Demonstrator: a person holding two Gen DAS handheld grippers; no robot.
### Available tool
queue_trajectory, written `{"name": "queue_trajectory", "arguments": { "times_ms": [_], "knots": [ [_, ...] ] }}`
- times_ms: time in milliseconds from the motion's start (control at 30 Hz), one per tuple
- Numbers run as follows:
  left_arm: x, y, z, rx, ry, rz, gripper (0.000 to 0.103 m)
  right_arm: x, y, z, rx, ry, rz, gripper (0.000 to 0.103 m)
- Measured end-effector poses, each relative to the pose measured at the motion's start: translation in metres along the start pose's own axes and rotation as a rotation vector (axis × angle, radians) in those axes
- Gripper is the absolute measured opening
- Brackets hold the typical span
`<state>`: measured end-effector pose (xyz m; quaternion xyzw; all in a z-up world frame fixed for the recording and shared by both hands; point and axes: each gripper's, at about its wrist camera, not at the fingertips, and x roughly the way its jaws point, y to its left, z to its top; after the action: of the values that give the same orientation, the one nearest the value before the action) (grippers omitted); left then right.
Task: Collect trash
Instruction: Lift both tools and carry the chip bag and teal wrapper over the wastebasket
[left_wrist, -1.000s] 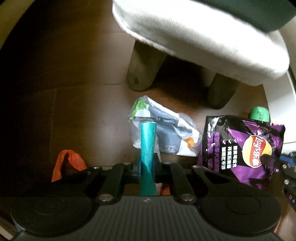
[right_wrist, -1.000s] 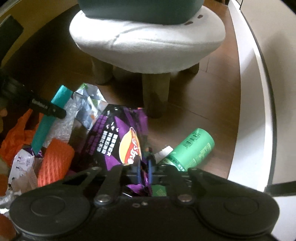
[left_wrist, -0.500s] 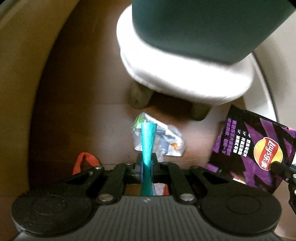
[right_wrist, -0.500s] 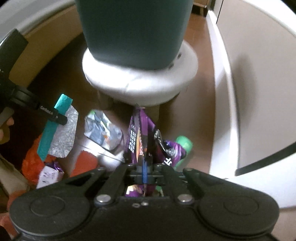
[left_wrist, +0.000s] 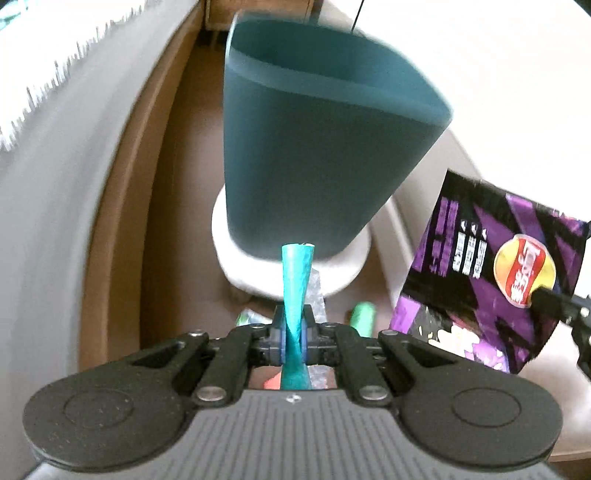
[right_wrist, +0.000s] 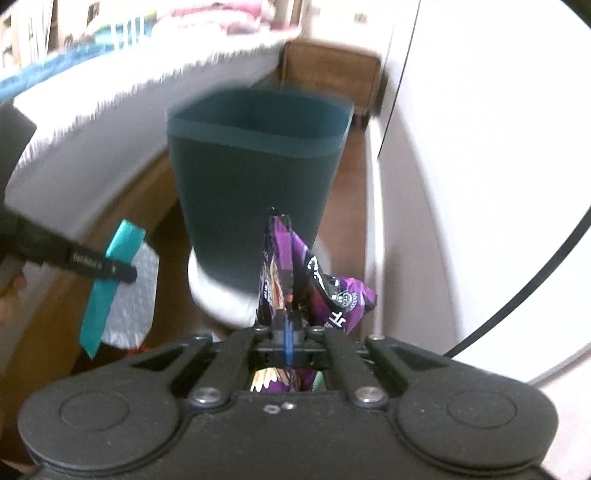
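Left wrist view shows our left gripper (left_wrist: 293, 338) clamped on a teal wrapper (left_wrist: 295, 280), right gripper (right_wrist: 288, 341) pinching the purple chip bag (right_wrist: 284, 273), neither yet in the teal bin (left_wrist: 314, 147).

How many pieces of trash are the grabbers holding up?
2. The left gripper pinches a teal wrapper; the right gripper pinches a purple chip bag. More may be hidden.

White stool (left_wrist: 343, 278) on wood floor (left_wrist: 177, 206), bed (right_wrist: 92, 122) nearby.
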<state>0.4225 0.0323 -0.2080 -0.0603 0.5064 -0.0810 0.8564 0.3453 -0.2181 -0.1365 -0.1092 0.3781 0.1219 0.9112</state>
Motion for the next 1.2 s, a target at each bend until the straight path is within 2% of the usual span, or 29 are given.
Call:
{"name": "queue_trajectory", "arguments": {
  "times_ms": [133, 300, 500, 700, 933, 1200],
  "knots": [
    [-0.058, -0.009, 0.03, 0.014, -0.106, -0.007, 0.006, -0.048, -0.011, 0.045, 0.003, -0.11, -0.025, 0.0],
    [-0.112, -0.021, 0.077, 0.042, -0.232, -0.009, 0.006, -0.083, -0.019, 0.1, -0.016, -0.252, -0.067, 0.0],
    [-0.135, -0.038, 0.117, 0.084, -0.332, 0.009, 0.006, -0.077, -0.023, 0.162, -0.041, -0.363, -0.108, 0.0],
    [-0.114, -0.048, 0.155, 0.096, -0.346, 0.011, 0.006, -0.039, -0.01, 0.189, -0.091, -0.372, -0.122, 0.0],
    [-0.044, -0.049, 0.178, 0.108, -0.28, 0.069, 0.007, 0.024, -0.002, 0.179, -0.124, -0.307, -0.099, 0.0],
    [0.037, -0.046, 0.181, 0.087, -0.192, 0.096, 0.007, 0.095, -0.001, 0.159, -0.101, -0.197, -0.055, 0.0]
  ]
}}
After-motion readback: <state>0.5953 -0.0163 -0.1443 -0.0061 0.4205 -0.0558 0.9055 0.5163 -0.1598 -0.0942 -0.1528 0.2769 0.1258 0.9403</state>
